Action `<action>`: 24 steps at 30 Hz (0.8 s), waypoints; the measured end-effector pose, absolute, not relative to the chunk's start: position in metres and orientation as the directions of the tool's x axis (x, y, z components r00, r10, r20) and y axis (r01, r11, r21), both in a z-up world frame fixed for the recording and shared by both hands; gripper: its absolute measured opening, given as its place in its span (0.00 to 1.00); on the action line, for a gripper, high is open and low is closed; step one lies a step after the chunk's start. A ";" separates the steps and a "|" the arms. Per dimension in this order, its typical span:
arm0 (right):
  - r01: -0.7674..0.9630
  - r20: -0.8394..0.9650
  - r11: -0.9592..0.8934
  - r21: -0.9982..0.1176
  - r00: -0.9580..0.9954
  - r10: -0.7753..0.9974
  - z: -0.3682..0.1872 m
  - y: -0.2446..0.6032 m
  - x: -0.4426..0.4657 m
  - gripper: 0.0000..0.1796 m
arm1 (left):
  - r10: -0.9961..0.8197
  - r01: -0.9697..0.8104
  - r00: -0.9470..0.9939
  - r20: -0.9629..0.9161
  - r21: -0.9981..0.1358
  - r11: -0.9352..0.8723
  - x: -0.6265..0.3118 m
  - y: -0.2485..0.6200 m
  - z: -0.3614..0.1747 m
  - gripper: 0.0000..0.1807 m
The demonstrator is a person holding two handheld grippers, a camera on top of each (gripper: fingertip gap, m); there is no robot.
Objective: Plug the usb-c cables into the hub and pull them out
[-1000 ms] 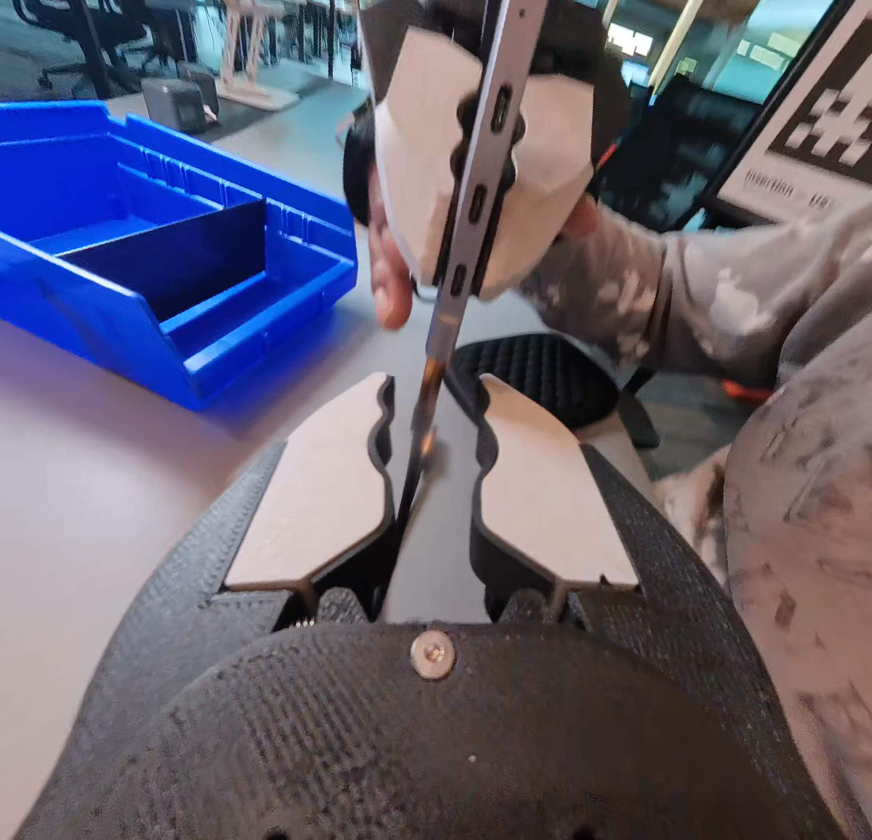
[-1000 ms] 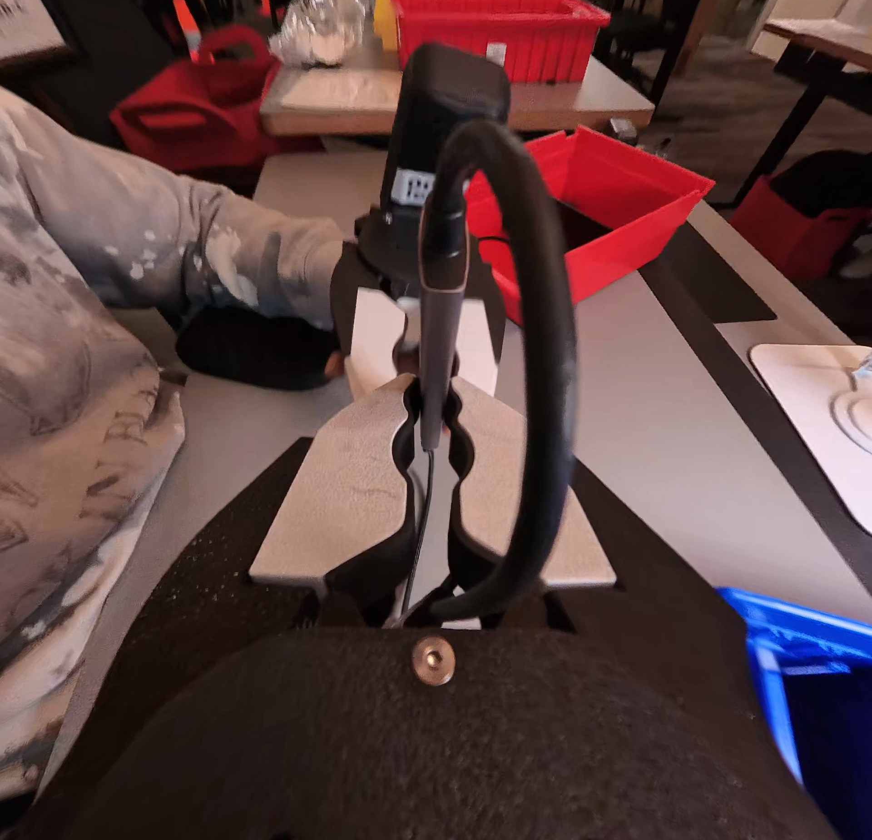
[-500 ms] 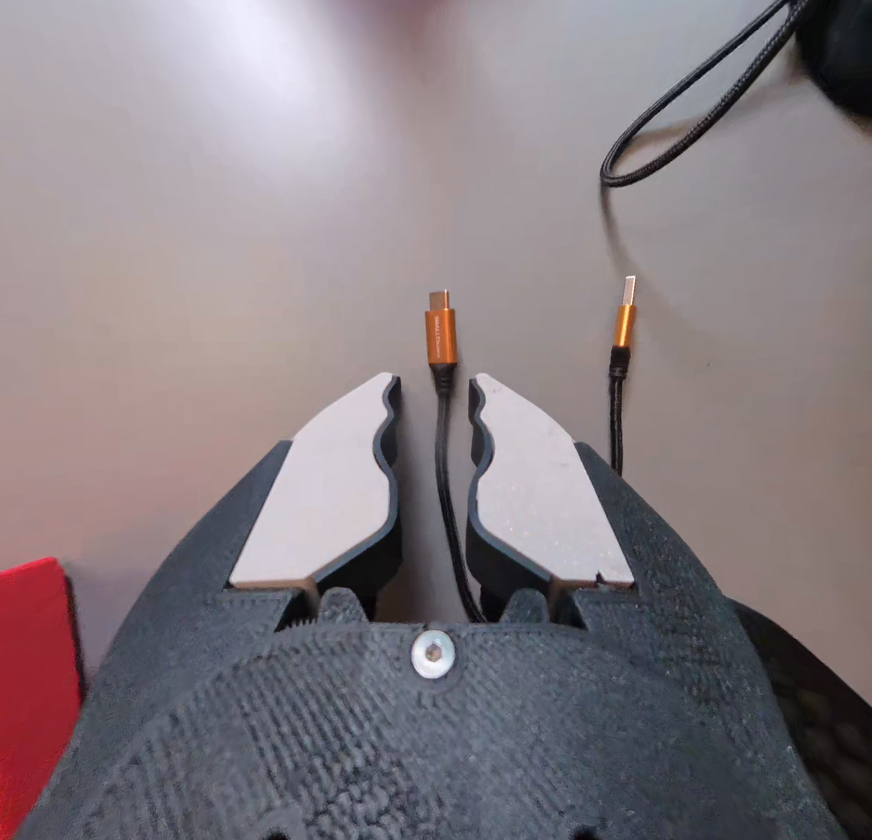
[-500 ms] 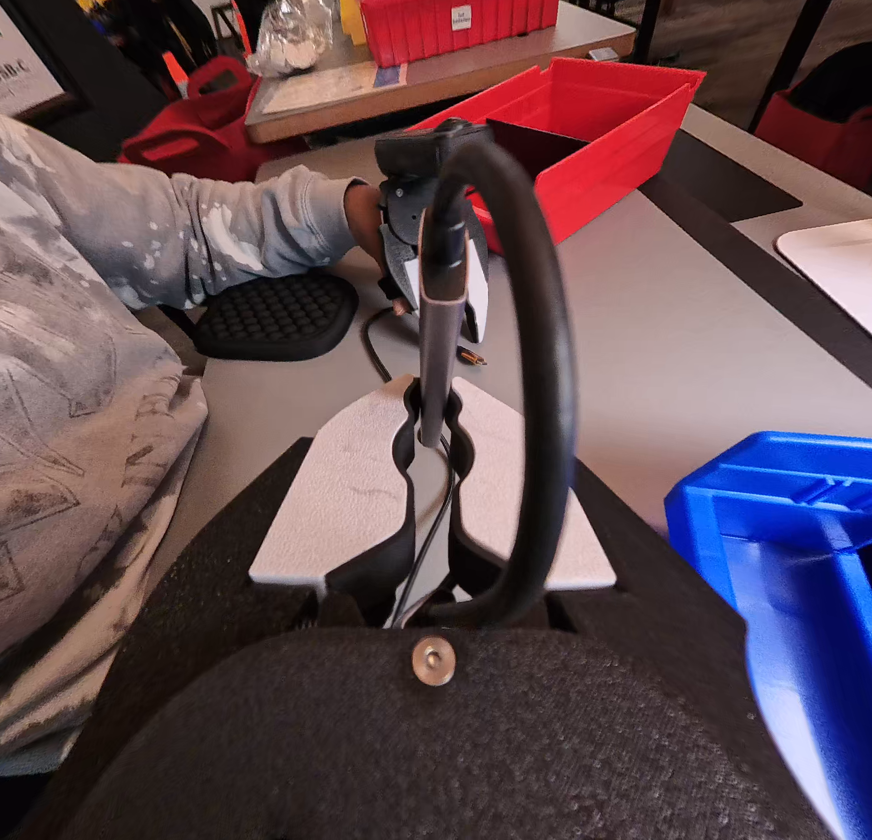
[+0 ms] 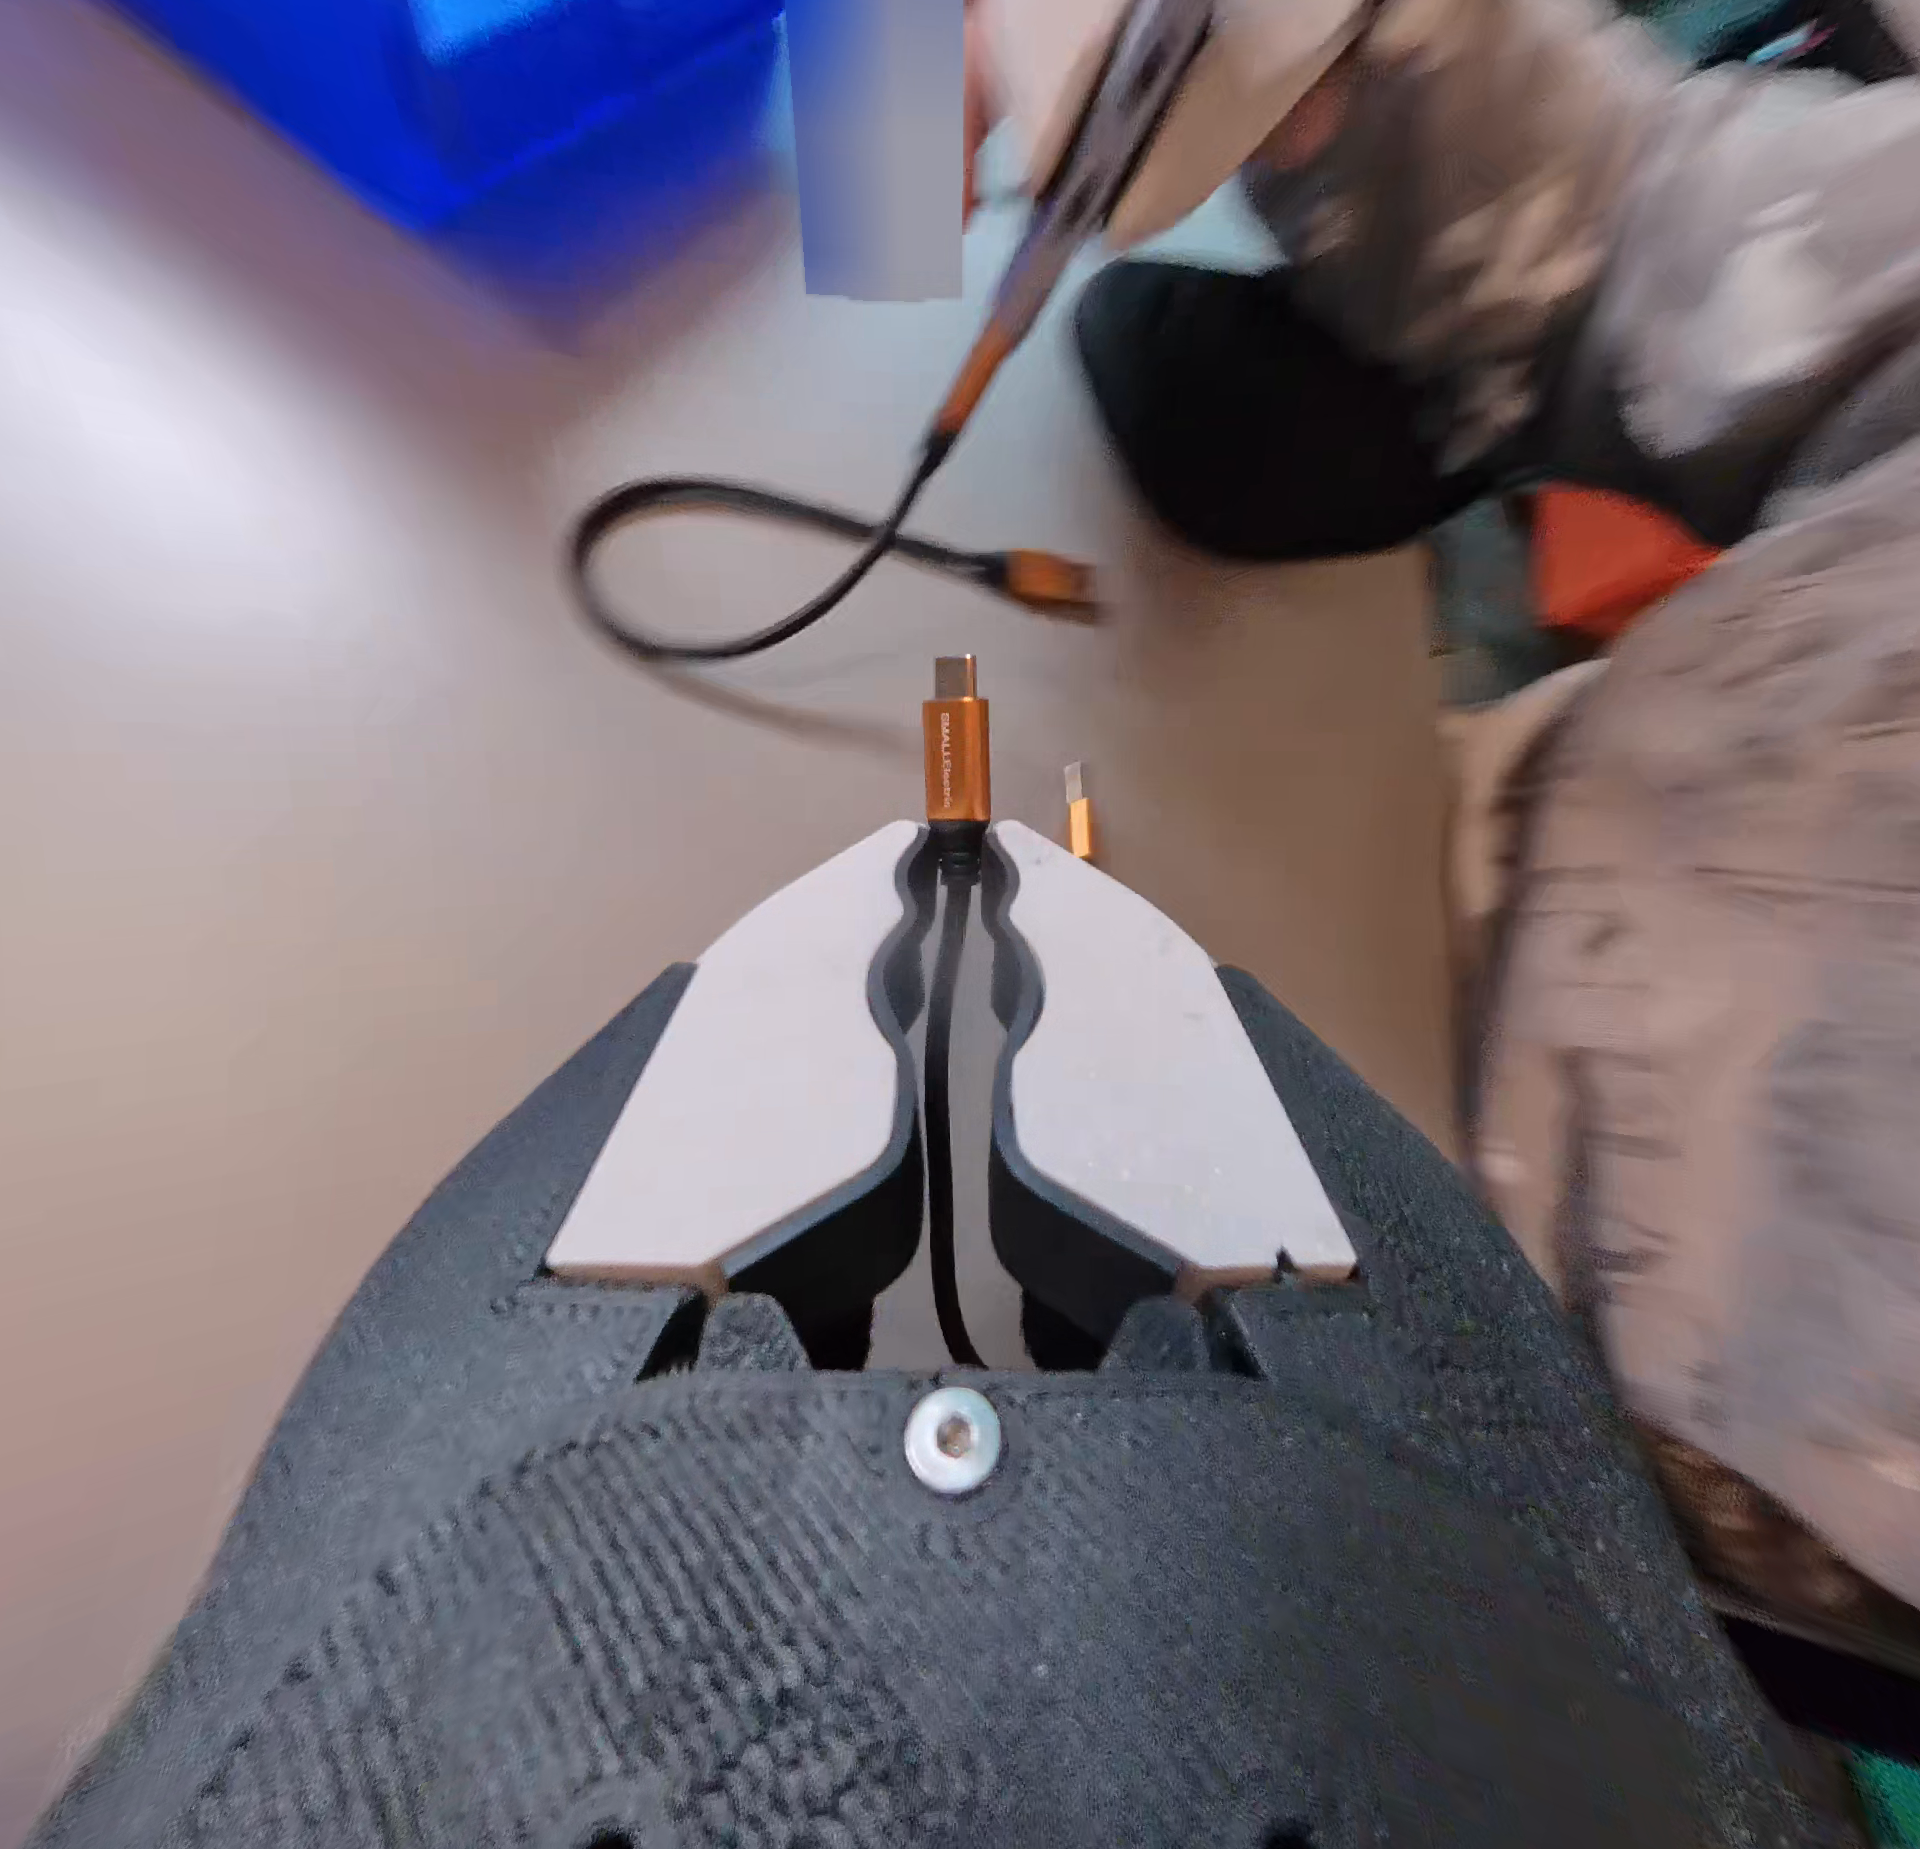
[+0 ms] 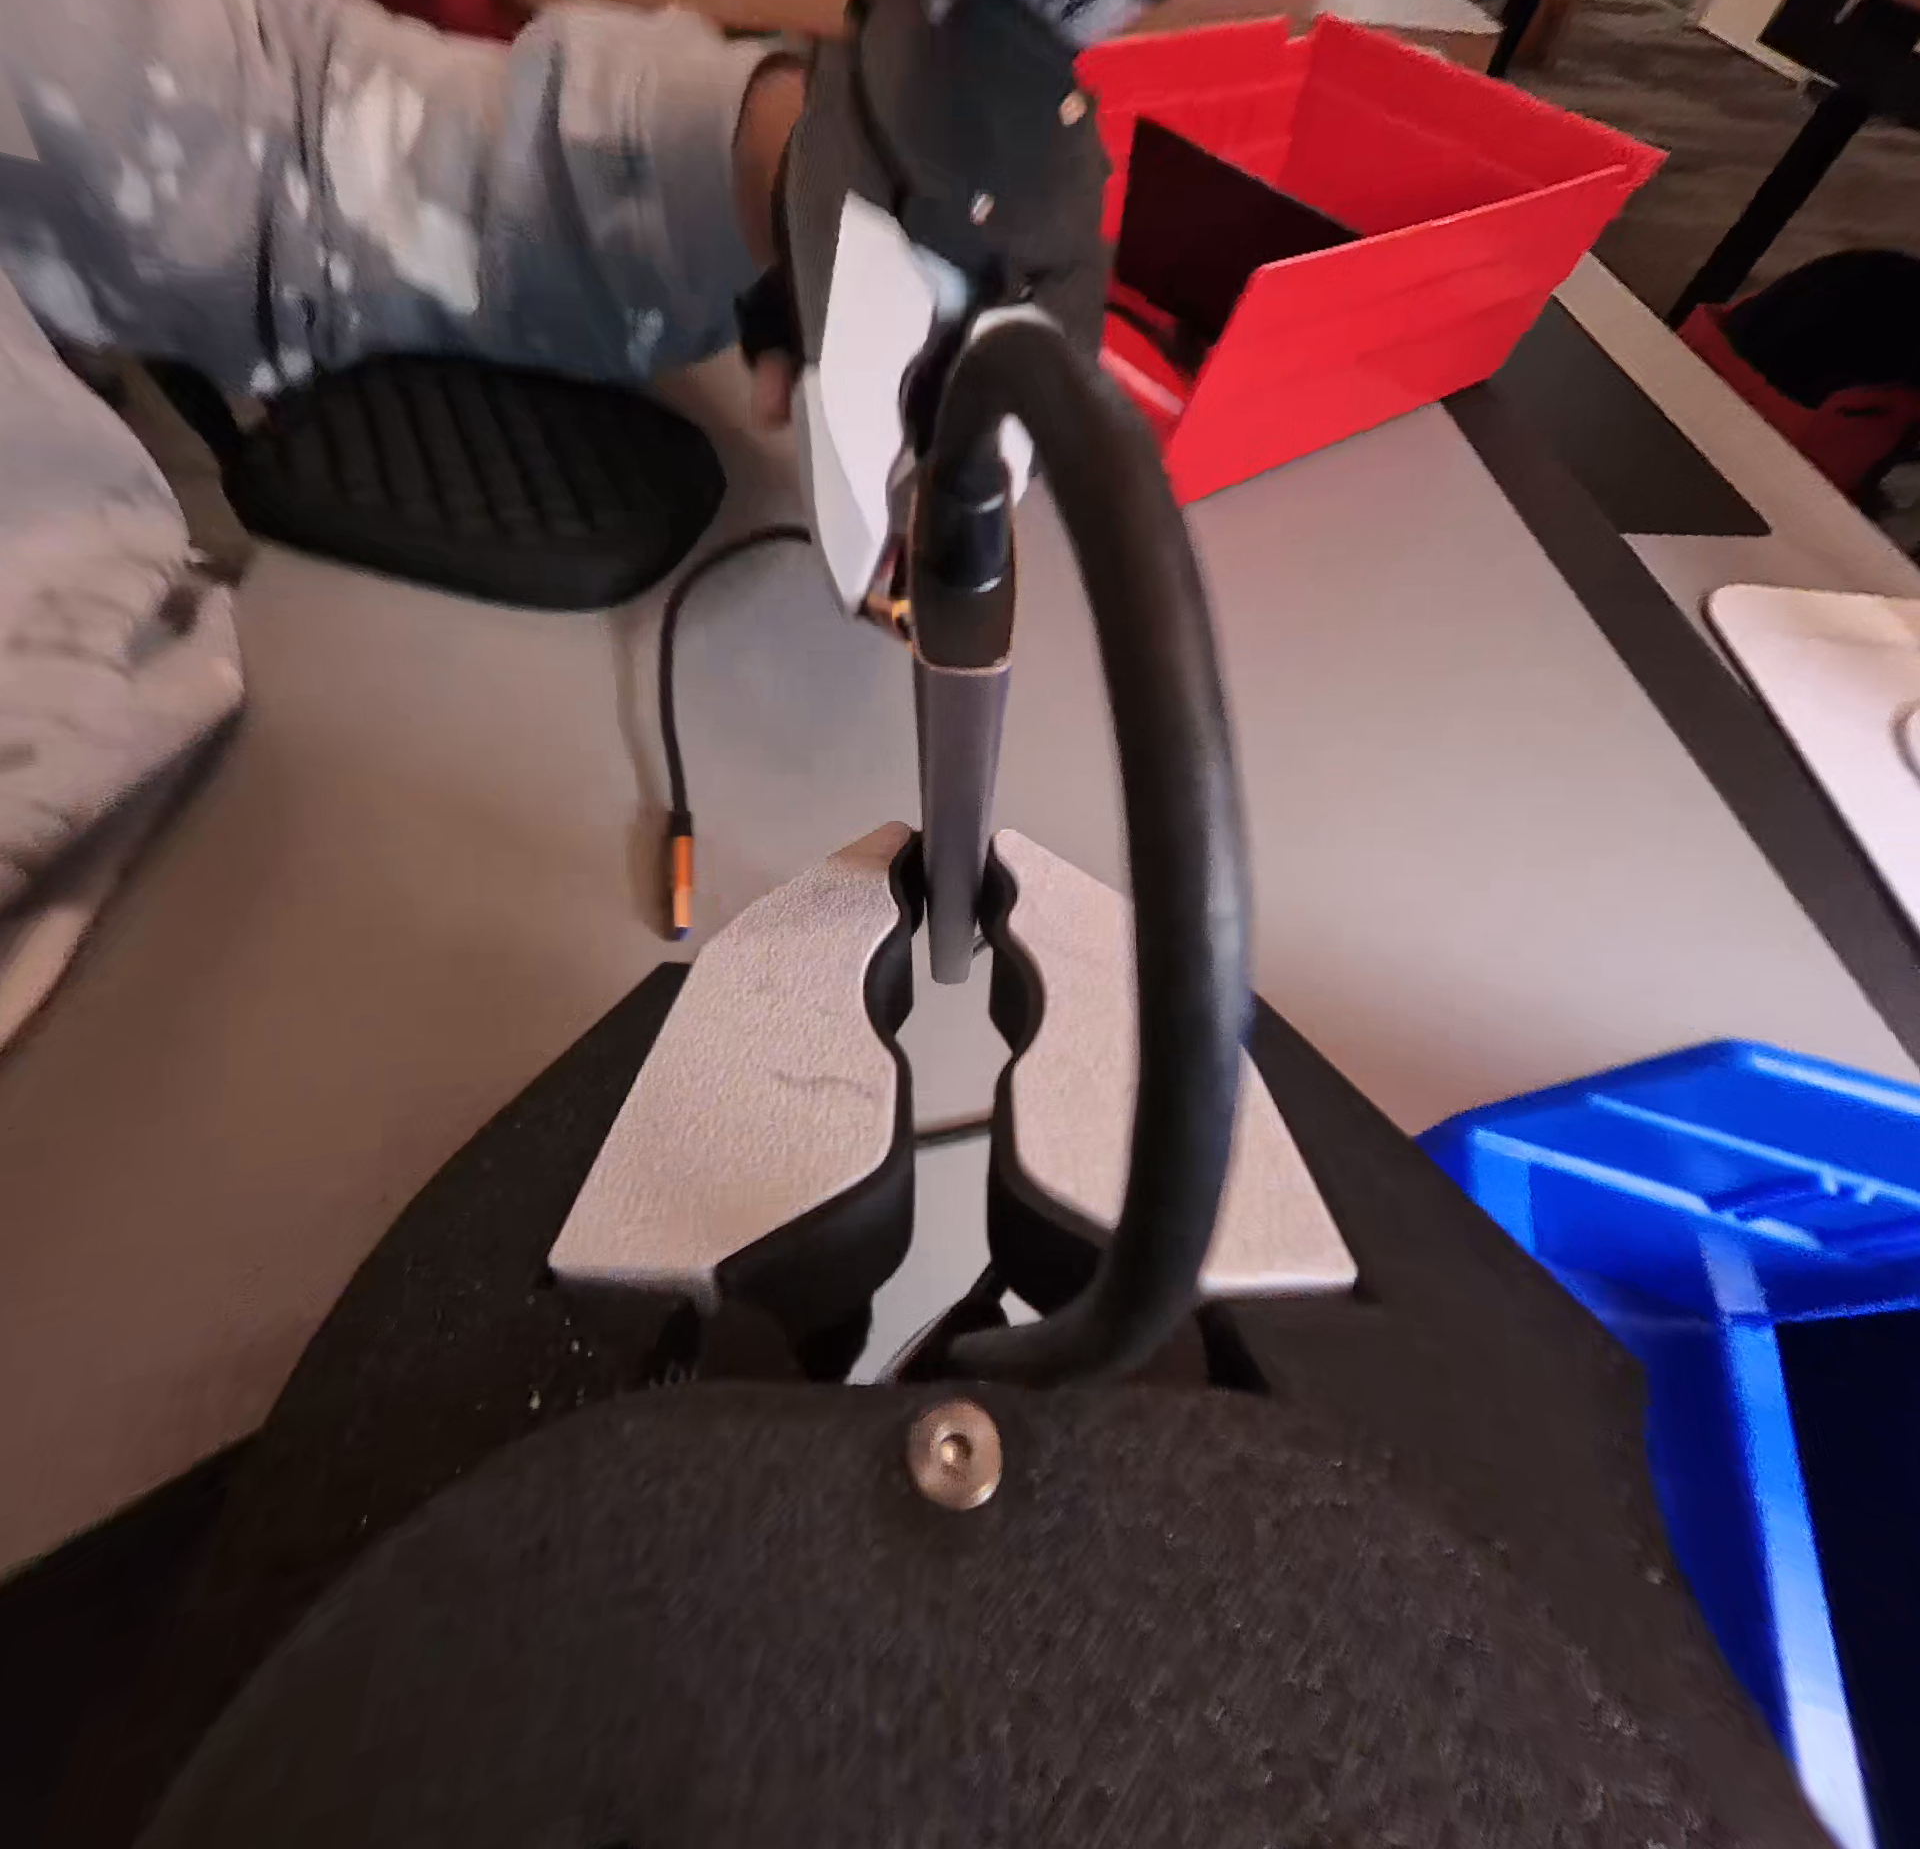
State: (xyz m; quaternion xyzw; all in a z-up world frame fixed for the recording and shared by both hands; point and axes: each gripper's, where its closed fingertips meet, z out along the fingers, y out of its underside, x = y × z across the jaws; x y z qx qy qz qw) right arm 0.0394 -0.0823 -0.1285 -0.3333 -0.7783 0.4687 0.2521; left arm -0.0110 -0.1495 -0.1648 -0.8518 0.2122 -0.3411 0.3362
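Observation:
My left gripper (image 5: 956,845) is shut on a thin black cable just behind its orange USB-C plug (image 5: 957,760), which sticks out past the fingertips. My right gripper (image 6: 951,864) is shut on the slim grey hub (image 6: 961,750), held upright; the hub's thick black lead (image 6: 1179,760) arcs back over the right finger. In the left wrist view the hub (image 5: 1112,116) is blurred at the top, with another orange plug (image 5: 982,371) at its lower end. In the right wrist view the left gripper (image 6: 883,417) is close behind the hub's top.
A black cable loops on the grey table (image 5: 260,760) and ends in an orange plug (image 5: 1049,584). Another orange plug (image 6: 678,880) lies on the table. A blue bin (image 6: 1714,1228), a red bin (image 6: 1382,241) and a black pad (image 6: 468,480) stand around. A person's sleeve (image 5: 1662,864) is on the right. Across from one pair of fingers to the other is roughly 11 cm.
My left gripper has shut on the cable behind the orange plug, lifted it off the table and swung up towards the hub. The right gripper still holds the hub.

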 end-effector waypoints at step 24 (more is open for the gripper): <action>0.170 0.415 0.800 -0.575 -0.782 0.465 -0.169 -0.121 0.045 0.05 | -0.626 -0.222 0.493 0.604 -0.609 -0.762 0.048 -0.152 -0.166 0.05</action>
